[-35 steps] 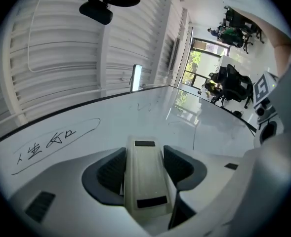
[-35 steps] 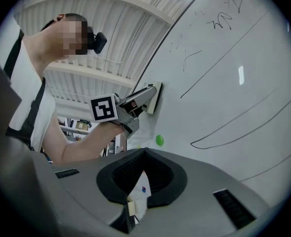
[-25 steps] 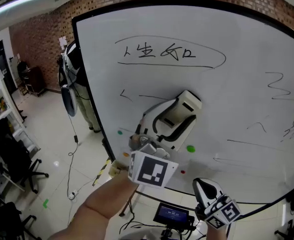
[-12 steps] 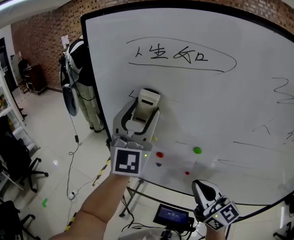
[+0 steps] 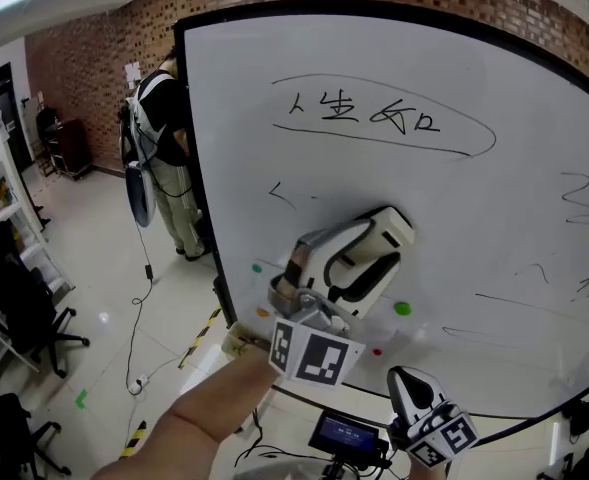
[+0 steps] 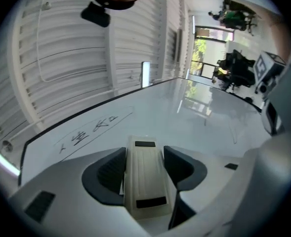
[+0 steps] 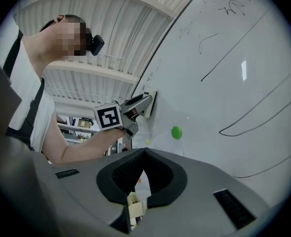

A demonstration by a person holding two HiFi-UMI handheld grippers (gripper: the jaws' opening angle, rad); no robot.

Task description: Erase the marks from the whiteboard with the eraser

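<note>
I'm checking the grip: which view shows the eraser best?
The left gripper view: the eraser sits centred and close, clamped between both jaws. The head view shows it smaller, against the whiteboard; the right gripper view shows only a distant sliver.

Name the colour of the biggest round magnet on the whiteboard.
The magnet is green; the head view shows it best.
</note>
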